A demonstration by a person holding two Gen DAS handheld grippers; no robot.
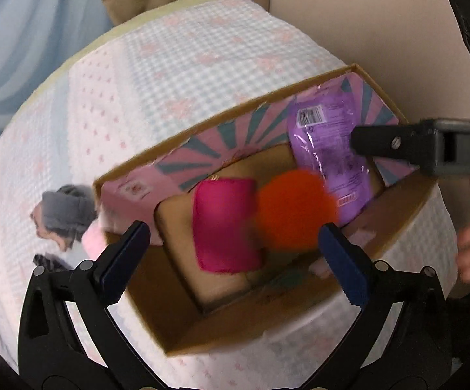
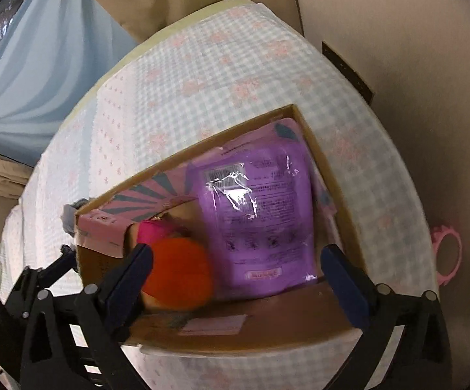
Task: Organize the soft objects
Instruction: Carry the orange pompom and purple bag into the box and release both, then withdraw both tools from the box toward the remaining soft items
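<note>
Both claws stand wide and hold nothing: the left gripper (image 1: 233, 247) hangs over the near-left part of the cardboard box (image 1: 300, 318), and the right gripper (image 2: 236, 266) hangs over the box's near wall (image 2: 267, 321), its fingers spread to either side of what lies inside. In the left wrist view the right gripper (image 1: 397, 148) also reaches in from the right edge, its dark tip over the right end of the box; from that angle I cannot tell how its fingers stand. Largest of all is the bed cover (image 1: 186, 74), white with pale blue checks and pink flowers, on which the box sits. The box is open at the top and its far wall is lined with pink and teal rays (image 1: 221, 144). Inside it, a purple plastic pouch (image 2: 261, 214) with a barcode and fine print leans against the far right corner, its foot down near the box floor. Left of the pouch and touching its lower edge is a blurred orange ball (image 1: 295, 209), round and fuzzy. Just left of the ball lies a magenta cushion (image 1: 225, 224), flat on the brown floor of the box. Outside the box, close against its left wall, a grey knitted item (image 1: 67, 213) lies on the cover with a bit of pink fabric (image 1: 93, 240) beside it. Beyond the box's right side, off the edge of the cover, a small pink ring-shaped thing (image 2: 448, 255) shows in the right wrist view.
</note>
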